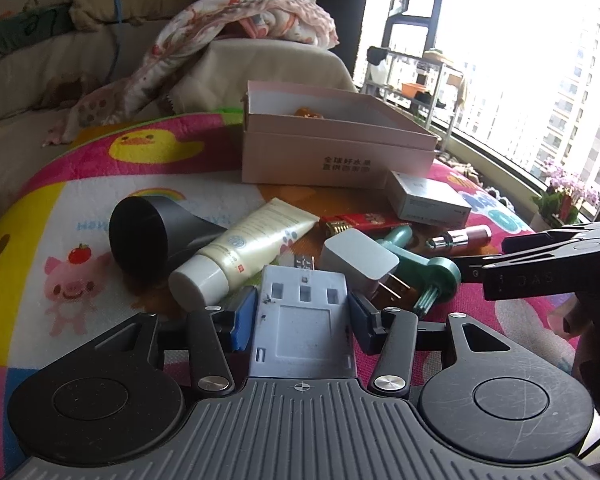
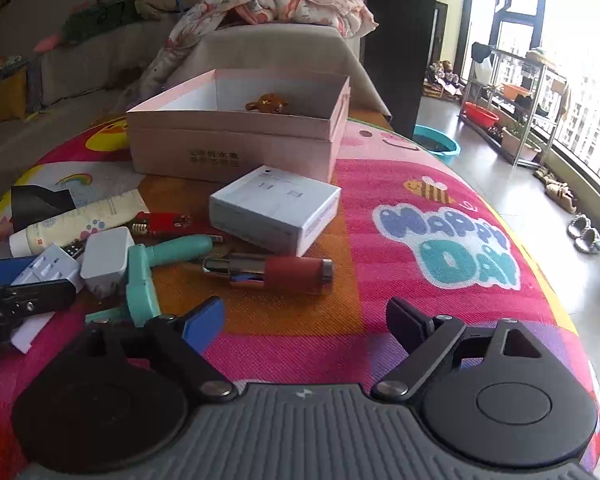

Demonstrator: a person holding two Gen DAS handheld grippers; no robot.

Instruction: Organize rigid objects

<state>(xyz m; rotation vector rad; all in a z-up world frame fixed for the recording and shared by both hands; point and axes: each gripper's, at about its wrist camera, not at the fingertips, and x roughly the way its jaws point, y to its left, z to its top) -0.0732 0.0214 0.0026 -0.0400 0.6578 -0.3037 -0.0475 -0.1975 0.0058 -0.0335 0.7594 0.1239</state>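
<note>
Battery charger clamped in left claw, near side of pink box. Right claw wide open, empty. One small brown item boxed; tube, plug adapter, lipstick, white carton left outside.

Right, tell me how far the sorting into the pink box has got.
Done: only one small orange-brown item lies in the pink cardboard box. In hand: the left gripper is clamped on a pale grey plastic battery charger; the right gripper is open and empty. Left on the colourful mat: white tube, white plug adapter, teal tool, red lipstick, white carton, black nozzle.
</note>
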